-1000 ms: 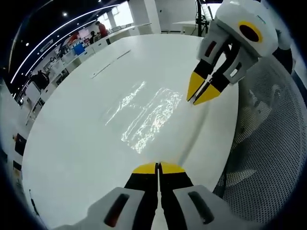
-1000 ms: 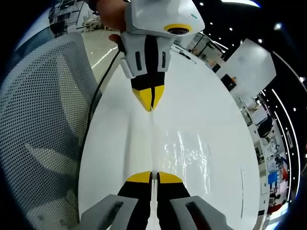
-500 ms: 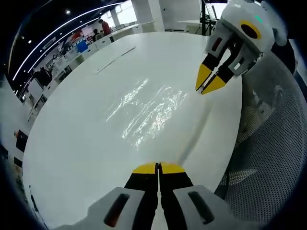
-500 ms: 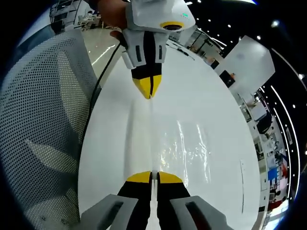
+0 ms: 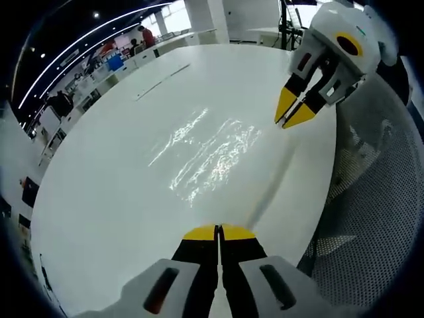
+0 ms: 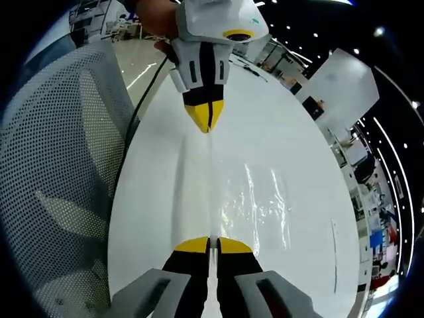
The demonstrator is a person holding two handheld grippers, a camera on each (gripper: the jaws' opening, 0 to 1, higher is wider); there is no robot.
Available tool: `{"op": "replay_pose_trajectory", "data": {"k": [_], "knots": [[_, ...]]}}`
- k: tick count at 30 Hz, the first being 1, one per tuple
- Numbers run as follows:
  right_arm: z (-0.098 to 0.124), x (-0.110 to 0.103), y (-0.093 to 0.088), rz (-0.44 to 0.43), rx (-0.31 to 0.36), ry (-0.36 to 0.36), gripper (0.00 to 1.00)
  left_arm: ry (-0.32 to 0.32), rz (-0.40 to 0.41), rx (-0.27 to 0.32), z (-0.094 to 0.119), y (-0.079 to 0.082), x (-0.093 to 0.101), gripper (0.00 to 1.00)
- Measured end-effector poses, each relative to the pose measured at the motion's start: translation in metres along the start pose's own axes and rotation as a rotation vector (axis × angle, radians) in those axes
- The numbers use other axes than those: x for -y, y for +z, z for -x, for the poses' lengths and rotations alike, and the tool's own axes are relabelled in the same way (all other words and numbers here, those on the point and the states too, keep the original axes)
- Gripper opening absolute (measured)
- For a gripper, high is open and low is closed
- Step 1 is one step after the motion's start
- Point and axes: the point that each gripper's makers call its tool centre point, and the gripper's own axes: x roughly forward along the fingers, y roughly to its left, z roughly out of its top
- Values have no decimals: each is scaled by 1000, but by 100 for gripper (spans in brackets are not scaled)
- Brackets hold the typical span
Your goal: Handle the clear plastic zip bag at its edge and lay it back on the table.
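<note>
Both my grippers, left point(image 5: 219, 232) and right point(image 6: 207, 244), pinch the bag point(image 5: 212, 152) edge taut along the tabletop point(image 5: 99, 199) edge; uneven release could slide it off.

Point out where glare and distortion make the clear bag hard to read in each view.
Left gripper view: ceiling light breaks into bright wrinkled glare on the clear zip bag, washing it into the white table; fisheye bends the table edge. Right gripper view: streaky highlights on the bag, edges barely visible; the mesh chair bulges.
</note>
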Motion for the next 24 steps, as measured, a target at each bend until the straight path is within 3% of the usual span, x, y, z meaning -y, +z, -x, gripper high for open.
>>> {"op": "replay_pose_trajectory", "data": {"k": [24], "knots": [[2, -1, -4, -3, -8, -4, 0, 10, 21, -1, 0, -2, -2, 0]]}}
